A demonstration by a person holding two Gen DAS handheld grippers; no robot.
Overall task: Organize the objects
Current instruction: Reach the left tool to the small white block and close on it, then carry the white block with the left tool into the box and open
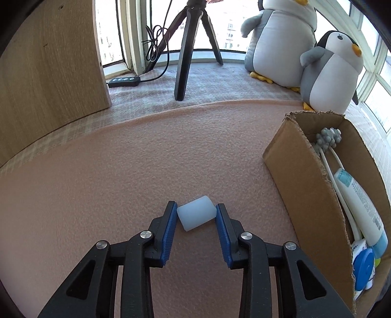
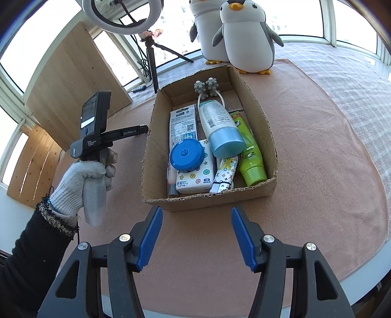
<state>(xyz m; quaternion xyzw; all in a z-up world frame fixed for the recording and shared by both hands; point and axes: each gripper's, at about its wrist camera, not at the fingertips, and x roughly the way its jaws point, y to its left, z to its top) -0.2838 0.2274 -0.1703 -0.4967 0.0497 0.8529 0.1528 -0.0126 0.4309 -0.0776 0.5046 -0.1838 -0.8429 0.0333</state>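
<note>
A small white translucent cylinder (image 1: 196,216) sits crosswise between the blue pads of my left gripper (image 1: 196,208), which is shut on its two ends just over the pink felt mat (image 1: 122,171). The cardboard box (image 1: 300,176) stands to its right. In the right wrist view the box (image 2: 210,200) holds a blue round case (image 2: 187,155), a white bottle with a blue cap (image 2: 220,127), a green tube (image 2: 250,156), a grey knobbed massager (image 2: 206,86) and other packs. My right gripper (image 2: 196,212) is open and empty, just in front of the box's near wall.
Two plush penguins (image 2: 244,36) stand behind the box. A black tripod (image 1: 183,56) with a ring light (image 2: 122,12), a power strip (image 1: 124,81) and a wooden panel (image 1: 48,61) are at the back left. A gloved hand (image 2: 80,181) holds the left gripper's handle.
</note>
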